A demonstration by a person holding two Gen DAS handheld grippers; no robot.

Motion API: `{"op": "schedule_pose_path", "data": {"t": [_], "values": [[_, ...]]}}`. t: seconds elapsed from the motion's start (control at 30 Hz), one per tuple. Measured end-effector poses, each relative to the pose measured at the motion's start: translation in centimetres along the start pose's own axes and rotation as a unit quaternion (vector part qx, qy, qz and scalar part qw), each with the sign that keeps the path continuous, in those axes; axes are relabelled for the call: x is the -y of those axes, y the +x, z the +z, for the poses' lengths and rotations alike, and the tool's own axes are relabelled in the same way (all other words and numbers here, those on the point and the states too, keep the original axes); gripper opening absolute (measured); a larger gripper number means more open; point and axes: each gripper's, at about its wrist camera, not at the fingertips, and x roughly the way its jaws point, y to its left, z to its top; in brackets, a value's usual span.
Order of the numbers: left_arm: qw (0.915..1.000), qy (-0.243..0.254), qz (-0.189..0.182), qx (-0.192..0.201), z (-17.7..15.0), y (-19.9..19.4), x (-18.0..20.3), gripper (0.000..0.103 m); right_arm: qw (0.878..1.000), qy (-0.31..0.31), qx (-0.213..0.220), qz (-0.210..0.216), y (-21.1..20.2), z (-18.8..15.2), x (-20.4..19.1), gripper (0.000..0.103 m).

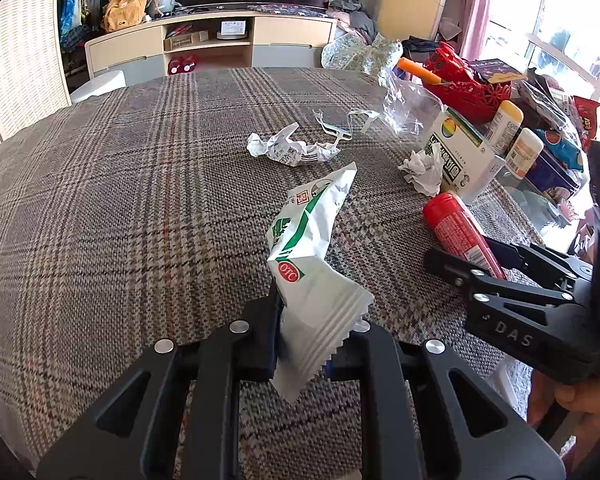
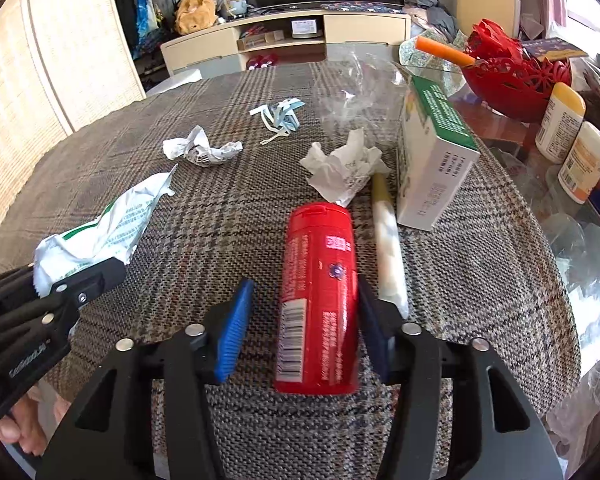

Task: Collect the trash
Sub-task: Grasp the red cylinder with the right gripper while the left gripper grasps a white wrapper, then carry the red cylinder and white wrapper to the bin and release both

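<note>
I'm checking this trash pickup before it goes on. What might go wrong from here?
1. The left gripper pinches the white-green packet only at its crimped end; it may slip out.
2. The right gripper straddles the red bottle with a gap at one pad; closing could roll it into the thin white tube.

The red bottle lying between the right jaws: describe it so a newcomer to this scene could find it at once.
Start at the plaid tablecloth and go to its right side, where a white-and-green box stands. Just left of the box lies a crumpled white tissue, and below that the red bottle lies on its side. It is the only red cylinder on the cloth, with a white barcode label.
</note>
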Motion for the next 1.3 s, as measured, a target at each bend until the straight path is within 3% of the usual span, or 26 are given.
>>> {"op": "schedule_pose_path", "data": {"t": [0.07, 0.1, 0.13, 0.5, 0.9, 1.1, 1.3], "values": [[1.0, -0.003, 0.0, 0.002, -0.3, -0.5, -0.1, 0.015, 1.0, -0.005, -0.003, -0.014, 0.1, 0.1, -0.4, 0.05], [1.0, -0.004, 0.0, 0.003, -0.5, -0.9, -0.1, 0.015, 1.0, -0.006, -0.003, -0.021, 0.1, 0.0, -0.4, 0.04], [1.0, -0.004, 0.001, 0.004, -0.6, -1.1, -0.1, 0.015, 1.0, -0.005, -0.001, -0.026, -0.1, -0.1, -0.3, 0.037], [0.9999, -0.003, 0.01, 0.009, -4.3, -5.6, 1.6, 0.015, 0.999, 0.029, -0.017, 0.042, -4.9, -4.2, 1.1, 0.036], [0.9997, -0.021, -0.007, -0.008, -13.7, -10.4, 4.8, 0.015, 0.995, 0.038, -0.026, 0.084, -11.2, -12.4, 0.6, 0.036], [0.9984, -0.036, -0.018, -0.04, -18.2, -9.8, 5.7, 0.015, 0.993, 0.041, -0.057, 0.091, -11.2, -16.9, 0.9, 0.036], [0.9954, -0.054, -0.028, -0.074, -21.8, -6.5, 6.3, 0.015, 0.991, 0.051, -0.084, 0.094, -8.1, -19.8, 1.5, 0.036]]}}
